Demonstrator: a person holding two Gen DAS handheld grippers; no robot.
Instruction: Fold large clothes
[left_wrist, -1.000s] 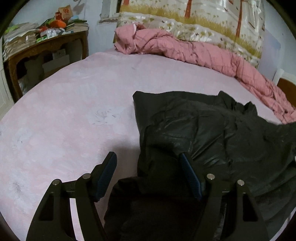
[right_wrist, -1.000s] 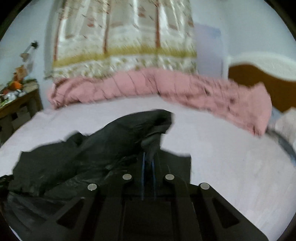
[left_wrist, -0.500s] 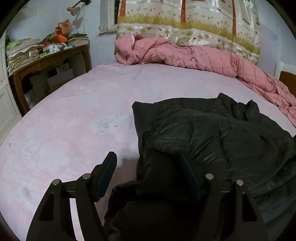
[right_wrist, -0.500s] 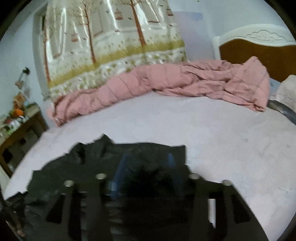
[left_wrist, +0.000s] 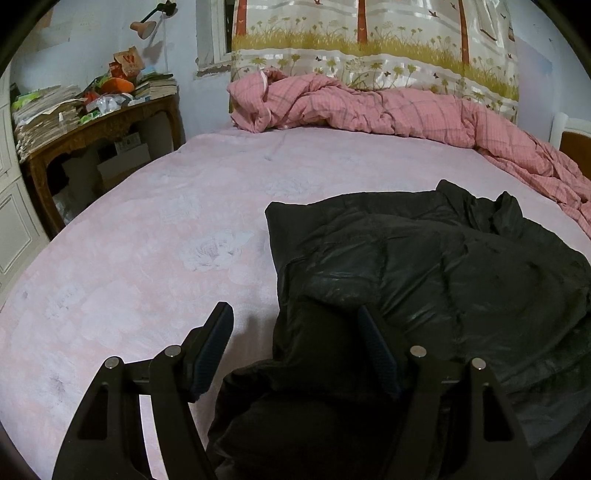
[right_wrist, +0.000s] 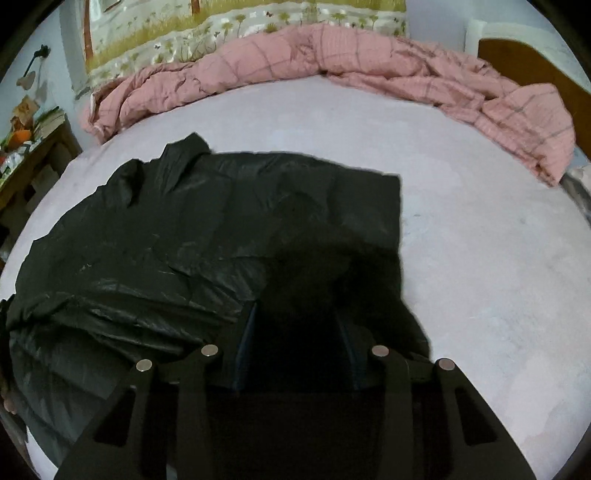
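Jacket (left_wrist: 424, 273) lies half-folded on bed (left_wrist: 147, 258) | left hand-held gripper (left_wrist: 295, 345) released, straddling its edge | right hand-held gripper (right_wrist: 295, 332) closing over dark fabric, grip unclear | advice: pinch one layer, fold squarely.

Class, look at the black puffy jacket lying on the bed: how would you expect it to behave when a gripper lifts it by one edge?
The black jacket would probably flop and drape, since it already lies in soft creases. Its glossy shell may slip between pads. The quilted, puffy panels suggest it is likely light for its bulk, and it should compress under a pinch.
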